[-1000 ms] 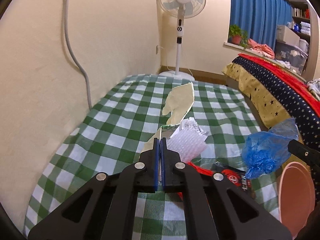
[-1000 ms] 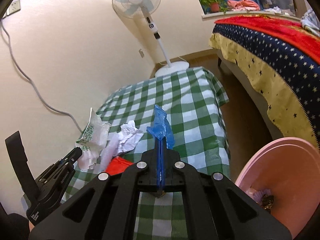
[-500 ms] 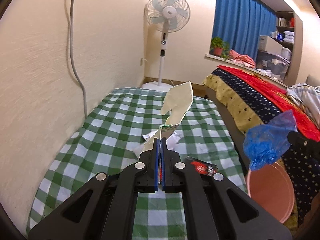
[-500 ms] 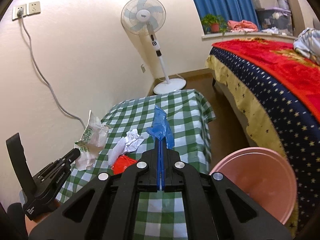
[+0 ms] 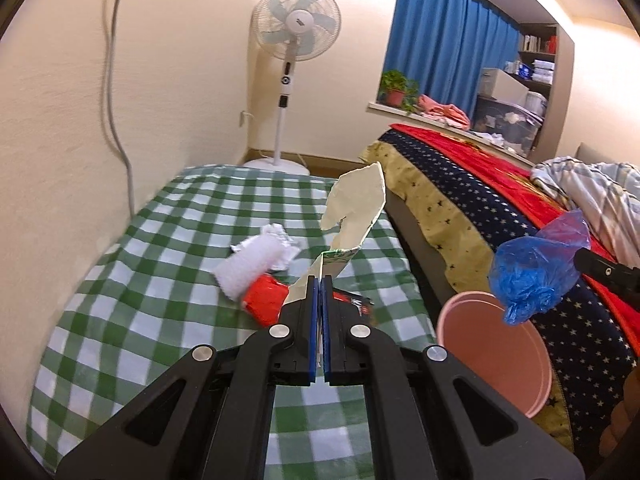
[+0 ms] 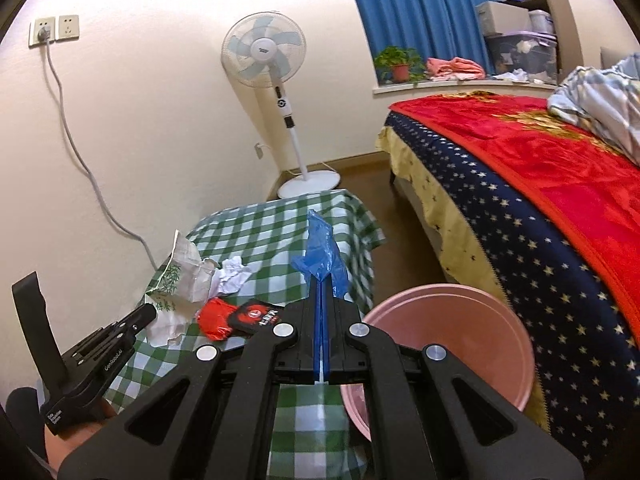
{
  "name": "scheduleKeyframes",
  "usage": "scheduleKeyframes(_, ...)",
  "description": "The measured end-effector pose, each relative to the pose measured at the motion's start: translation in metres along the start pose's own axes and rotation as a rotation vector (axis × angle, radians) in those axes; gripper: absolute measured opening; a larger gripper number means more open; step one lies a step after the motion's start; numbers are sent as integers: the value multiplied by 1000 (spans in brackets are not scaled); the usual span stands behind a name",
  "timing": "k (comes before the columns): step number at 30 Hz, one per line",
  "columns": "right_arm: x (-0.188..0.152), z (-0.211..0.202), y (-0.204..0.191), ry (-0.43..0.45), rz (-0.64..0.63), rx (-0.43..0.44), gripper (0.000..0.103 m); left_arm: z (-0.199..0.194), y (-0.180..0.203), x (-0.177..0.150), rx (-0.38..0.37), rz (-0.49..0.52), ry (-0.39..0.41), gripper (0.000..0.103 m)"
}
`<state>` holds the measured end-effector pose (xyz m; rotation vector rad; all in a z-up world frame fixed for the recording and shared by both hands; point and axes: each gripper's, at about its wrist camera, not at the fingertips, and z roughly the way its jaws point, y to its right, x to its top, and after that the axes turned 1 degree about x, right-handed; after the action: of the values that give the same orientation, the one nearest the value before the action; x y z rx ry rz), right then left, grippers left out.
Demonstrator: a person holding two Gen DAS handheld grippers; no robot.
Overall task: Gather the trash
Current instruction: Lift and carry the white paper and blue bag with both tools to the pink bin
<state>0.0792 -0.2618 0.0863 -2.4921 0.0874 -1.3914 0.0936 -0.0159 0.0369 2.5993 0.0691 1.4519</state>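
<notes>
My left gripper (image 5: 320,280) is shut on a cream paper wrapper with green print (image 5: 354,210), held up above the green checked table (image 5: 160,248). My right gripper (image 6: 322,286) is shut on a blue plastic bag (image 6: 322,252), which also shows in the left wrist view (image 5: 536,268) hanging above the pink bin (image 5: 500,344). The pink bin (image 6: 452,336) stands on the floor to the right of the table. On the table lie a crumpled white paper (image 5: 256,260), a red wrapper (image 5: 264,300) and a black-and-red packet (image 6: 256,316).
A bed with a starred blue and red cover (image 6: 540,208) stands to the right of the bin. A white standing fan (image 5: 294,60) is at the far end of the table. A grey cable (image 6: 80,152) runs down the wall on the left.
Both grippers have risen and pulled back with their trash, so the table and bin look farther below. The blue bag now hangs over the pink bin's rim.
</notes>
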Motion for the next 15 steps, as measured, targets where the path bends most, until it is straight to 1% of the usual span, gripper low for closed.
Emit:
scheduleKeyframes(8,-9,-18,15,24,1,-57,0,1,32,-10,-82,27,-1,2)
scheduleKeyframes(15,-12,-29,34,37,12,-135,0,1,56,-16,-145,46,-3,2)
